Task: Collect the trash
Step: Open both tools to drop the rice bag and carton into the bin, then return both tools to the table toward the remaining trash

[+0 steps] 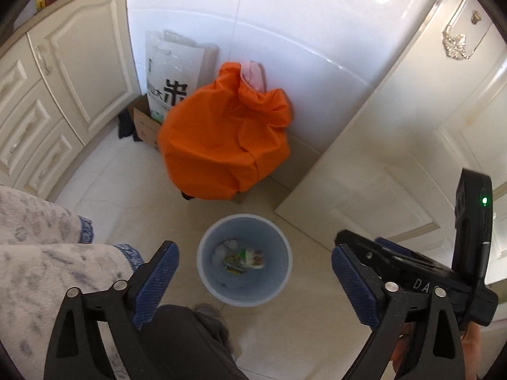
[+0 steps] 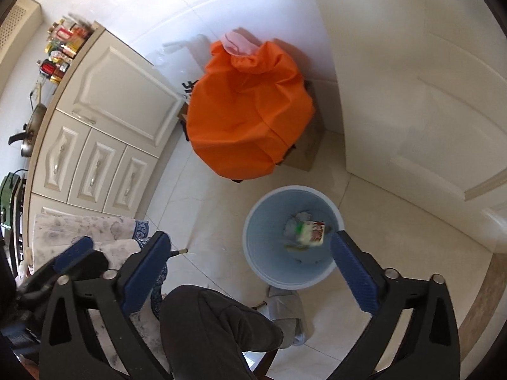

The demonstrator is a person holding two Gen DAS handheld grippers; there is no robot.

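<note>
A pale blue trash bin [image 1: 210, 272] stands on the tiled floor, seen from above, with wrappers and crumpled paper [image 1: 240, 255] at its bottom. In the right wrist view the bin [image 2: 263, 266] holds a white and red packet [image 2: 312, 233], blurred, over other scraps. My left gripper [image 1: 253, 277] is open and empty above the bin. My right gripper [image 2: 248, 261] is open and empty above the bin's left side. The right gripper's body shows in the left wrist view [image 1: 412, 272].
A large orange bag [image 1: 221, 139] sits on a cardboard box against the white wall. A rice sack [image 1: 171, 76] stands beside it. Cream cabinets [image 1: 63, 72] run along the left, a cream door [image 1: 412, 145] on the right. The person's dark trouser leg [image 2: 215, 329] and grey slipper [image 2: 290, 313] are below.
</note>
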